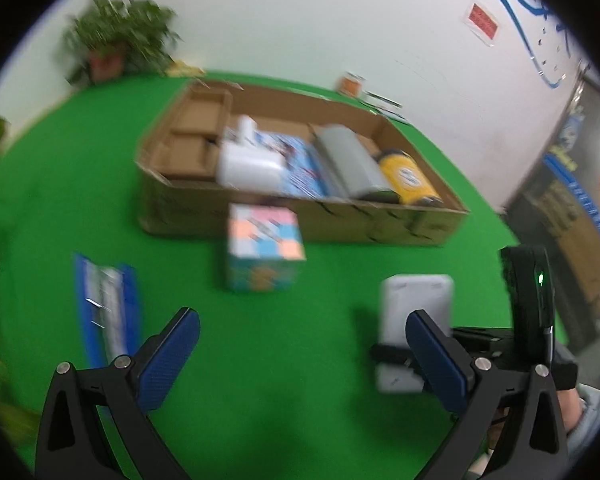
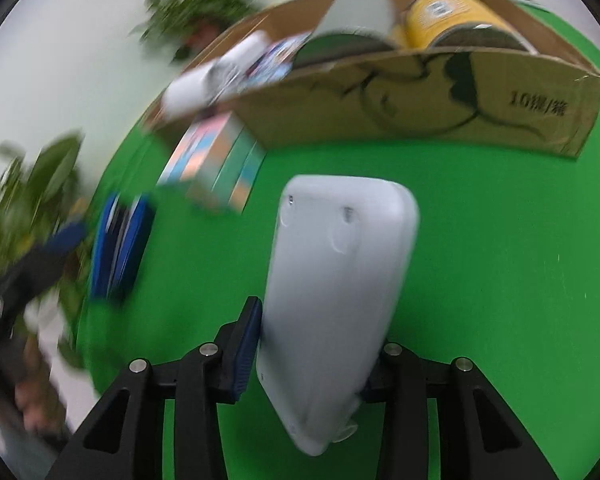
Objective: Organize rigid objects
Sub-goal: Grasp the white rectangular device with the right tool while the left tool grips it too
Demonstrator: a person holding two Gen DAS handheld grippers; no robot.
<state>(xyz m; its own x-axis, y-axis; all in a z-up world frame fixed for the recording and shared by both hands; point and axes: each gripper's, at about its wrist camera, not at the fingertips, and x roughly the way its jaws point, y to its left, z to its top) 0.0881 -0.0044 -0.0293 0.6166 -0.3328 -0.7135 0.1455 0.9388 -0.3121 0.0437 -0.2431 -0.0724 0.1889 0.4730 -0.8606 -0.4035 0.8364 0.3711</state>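
Green cloth [image 1: 308, 360] covers the whole work surface. On it stands a long, shallow cardboard box [image 1: 380, 224], its outer wall printed with a dark line drawing and the characters "10" followed by two Chinese signs. Inside the box lie a grey cylinder [image 1: 348, 160], a yellow can [image 1: 408, 176] with a small white and blue label too blurred to read, a white container [image 1: 248, 164] and a blue printed packet [image 1: 300, 168].

Just in front of the box stands a pastel checkered carton [image 1: 264, 248]; a blue flat pack [image 1: 104, 304] lies well apart to its left.

The right gripper [image 2: 312, 352] pinches a pale grey flat device [image 2: 340, 292] by its lower sides, its plain back facing the camera, tilted over the cloth. No writing shows on it.

The left gripper [image 1: 300, 352] hangs with jaws spread wide, nothing between them.
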